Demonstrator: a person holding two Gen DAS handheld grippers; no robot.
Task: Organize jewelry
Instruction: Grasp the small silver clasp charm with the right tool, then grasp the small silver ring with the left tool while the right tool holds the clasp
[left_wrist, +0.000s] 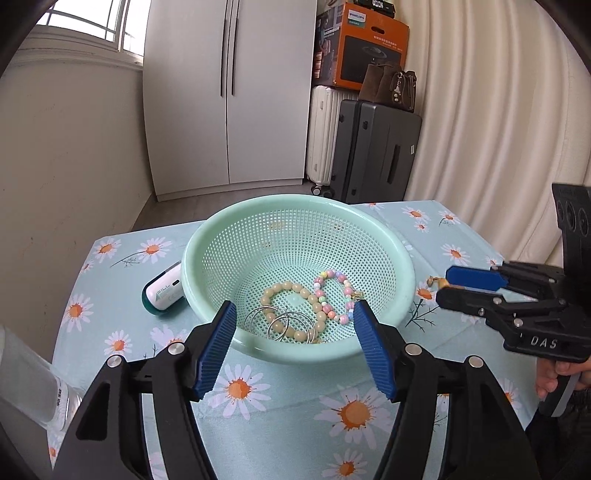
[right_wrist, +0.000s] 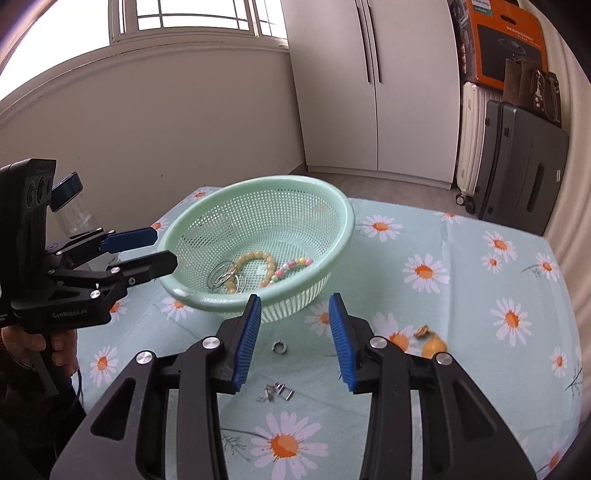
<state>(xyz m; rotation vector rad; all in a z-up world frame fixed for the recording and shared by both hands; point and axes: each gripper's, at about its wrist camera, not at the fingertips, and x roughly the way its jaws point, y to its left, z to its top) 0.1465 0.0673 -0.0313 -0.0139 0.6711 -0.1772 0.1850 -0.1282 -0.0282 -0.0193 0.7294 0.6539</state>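
A: Left wrist view first — left gripper (left_wrist: 295, 317) hangs at the near rim of the mint basket (left_wrist: 207, 236), jaws spread wide, nothing between the pads. What sits inside?

B: Cream bead bracelet (left_wrist: 286, 295) at the basket's centre, pastel bead bracelet (left_wrist: 334, 291) touching it at about 3 o'clock, two silver hoop earrings (left_wrist: 280, 325) overlapping the cream beads at 6 o'clock. All loose on the mesh, none gripped.

A: Right gripper?

B: Right gripper (right_wrist: 295, 328) points at the tablecloth (right_wrist: 480, 288) just short of the basket's near wall. Jaws parted partway, empty. In the left view it shows at 3 o'clock of the basket, a person's hand (left_wrist: 554, 376) on its handle.

A: Loose pieces on the cloth?

B: Small silver ring (right_wrist: 279, 347) lies flat between the right gripper's pads, a bit past them, touching neither. Small silver clasp pieces (right_wrist: 275, 393) lie nearer the camera, at 6 o'clock of the ring. Yellow bead pendant (right_wrist: 433, 345) rests at 3 o'clock of the ring, outside the right finger — its top part is too small to make out.

A: Anything else?

B: White gadget with a teal base (left_wrist: 162, 293) at 9 o'clock of the basket, touching or nearly touching the rim — cannot tell which. Clear bottle (left_wrist: 33, 384) at the left edge.
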